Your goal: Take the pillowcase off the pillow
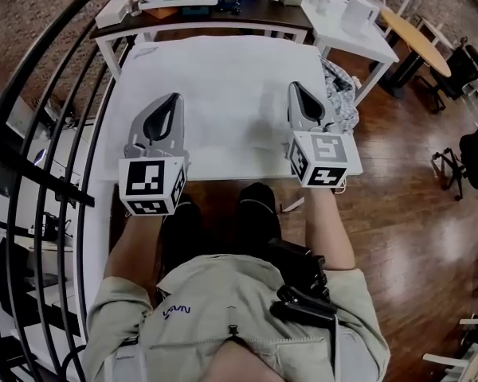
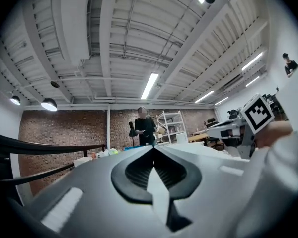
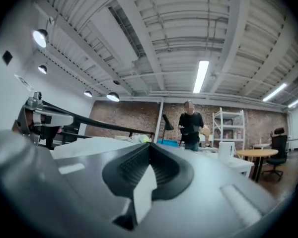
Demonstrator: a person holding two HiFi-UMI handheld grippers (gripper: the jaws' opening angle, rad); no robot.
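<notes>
Head view, left gripper [image 1: 174, 98] and right gripper [image 1: 294, 86] held up over the white table [image 1: 223, 78], both pairs of jaws closed tight on nothing, crumpled patterned pillowcase [image 1: 340, 94] at the table's right edge, just beside the right gripper.

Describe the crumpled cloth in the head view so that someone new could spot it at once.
Find the big white table directly in front of the person and follow it to its right edge. Just past the shut jaws of the right gripper, the crumpled cloth sits bunched up. It is the only grey-patterned fabric there, set against plain white surfaces and the wooden floor.
</notes>
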